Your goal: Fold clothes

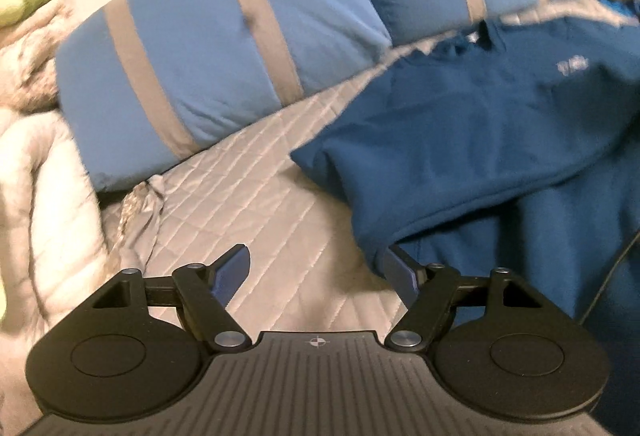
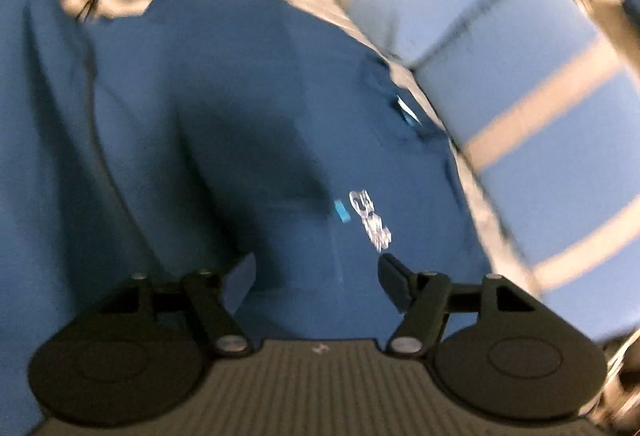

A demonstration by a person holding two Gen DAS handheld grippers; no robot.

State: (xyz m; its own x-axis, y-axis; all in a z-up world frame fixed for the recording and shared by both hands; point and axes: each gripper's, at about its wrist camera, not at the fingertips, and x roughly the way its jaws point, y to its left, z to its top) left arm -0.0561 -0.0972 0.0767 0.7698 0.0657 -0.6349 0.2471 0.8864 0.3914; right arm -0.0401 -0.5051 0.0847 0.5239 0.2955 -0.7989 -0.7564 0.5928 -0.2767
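1. A dark blue sweatshirt (image 1: 480, 140) lies spread on a bed covered by a quilted grey bedspread (image 1: 248, 196), probably laid out flat so it can be folded.
2. The left gripper (image 1: 316, 272) hovers with its fingers (image 1: 234, 268) wide apart and empty. A sleeve end of the sweatshirt lies just ahead of the right-hand finger, perhaps the next thing to grasp.
3. The right gripper (image 2: 316, 276) hangs over the sweatshirt's chest, fingers (image 2: 394, 280) wide and holding nothing. A white chest logo (image 2: 370, 218) sits just ahead of the right-hand finger.
4. The sweatshirt's collar points toward two blue striped pillows (image 1: 224, 48) beyond the fingers; its long axis seems to run from the pillows back toward the grippers, though blur makes this uncertain.
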